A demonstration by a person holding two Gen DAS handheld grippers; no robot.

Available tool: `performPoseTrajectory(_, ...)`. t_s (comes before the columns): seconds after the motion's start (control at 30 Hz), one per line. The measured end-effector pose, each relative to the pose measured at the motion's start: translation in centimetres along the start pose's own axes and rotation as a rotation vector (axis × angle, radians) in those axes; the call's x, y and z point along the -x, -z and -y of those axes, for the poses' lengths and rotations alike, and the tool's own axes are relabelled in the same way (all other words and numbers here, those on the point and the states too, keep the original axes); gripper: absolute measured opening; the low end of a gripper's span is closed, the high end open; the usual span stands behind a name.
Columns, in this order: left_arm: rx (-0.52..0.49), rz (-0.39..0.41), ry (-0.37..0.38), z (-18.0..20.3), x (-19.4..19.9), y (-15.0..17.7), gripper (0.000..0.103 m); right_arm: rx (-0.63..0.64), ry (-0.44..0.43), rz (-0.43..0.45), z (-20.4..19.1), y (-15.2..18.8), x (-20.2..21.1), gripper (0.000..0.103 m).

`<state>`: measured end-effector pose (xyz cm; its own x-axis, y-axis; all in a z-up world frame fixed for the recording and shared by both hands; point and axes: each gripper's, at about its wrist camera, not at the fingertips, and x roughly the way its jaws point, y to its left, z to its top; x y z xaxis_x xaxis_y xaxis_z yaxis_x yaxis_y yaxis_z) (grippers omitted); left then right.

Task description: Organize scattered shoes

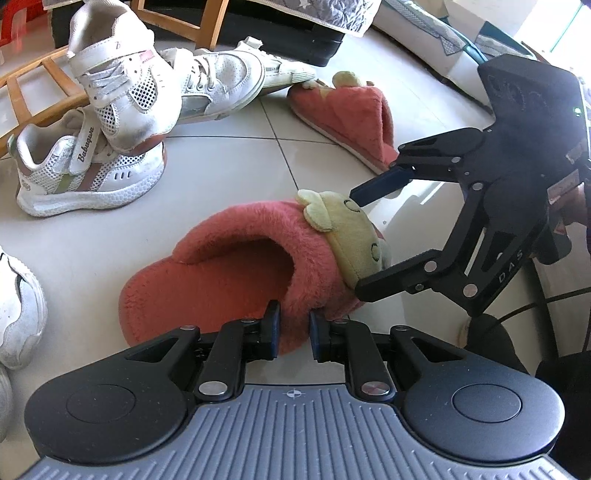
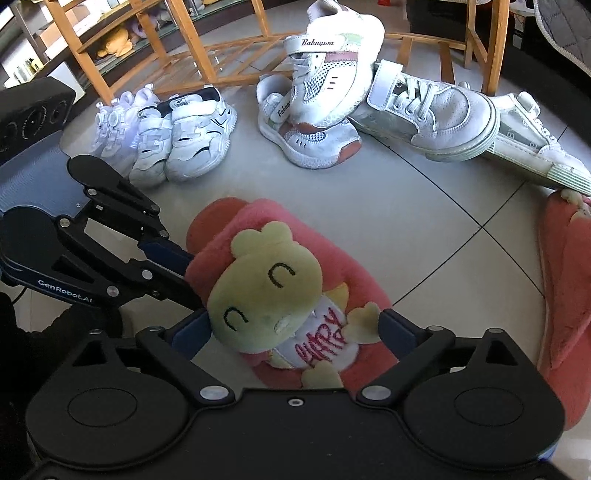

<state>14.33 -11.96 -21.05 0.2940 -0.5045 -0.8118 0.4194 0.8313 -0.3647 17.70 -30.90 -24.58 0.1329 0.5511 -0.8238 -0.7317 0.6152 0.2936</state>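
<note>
Pink plush slipper with yellow doll face (image 1: 236, 258): light, soft, squashy; left gripper (image 1: 293, 328) pinches side wall; right gripper (image 2: 291, 332) spread wide around toe, not pressing; firmer hold at sole edge.

Home interior: tiled floor (image 1: 240, 166), wooden chair legs (image 2: 199, 48), quilted bedding (image 1: 332, 14), scattered children's sneakers (image 2: 317, 110).

Two pink plush slippers (image 2: 295, 291) (image 2: 565, 295) on the floor. Sneakers: two Babuqwa mesh ones (image 2: 332, 70) (image 2: 306, 140) stacked, two white low-tops (image 2: 436, 110) (image 2: 535, 155), two white strap sneakers (image 2: 199, 136) (image 2: 151, 147) side by side, and a pale pair (image 2: 114, 125) behind them, blurred. Two hand-held grippers (image 2: 291, 328) (image 1: 293, 328).
</note>
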Motion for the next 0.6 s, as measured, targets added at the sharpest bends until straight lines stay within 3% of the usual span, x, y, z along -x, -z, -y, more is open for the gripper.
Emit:
performPoseTrajectory(0.17, 0.017, 0.003, -0.006, -0.3, 0.2, 0.0, 0.020, 0.021, -0.002, -0.040, 0.0, 0.0, -0.7, 0.100)
performPoseTrajectory(0.6, 0.044, 0.021, -0.090, -1.7, 0.9, -0.4, 0.021, 0.007, -0.047, -0.039, -1.7, 1.0, -0.8, 0.102)
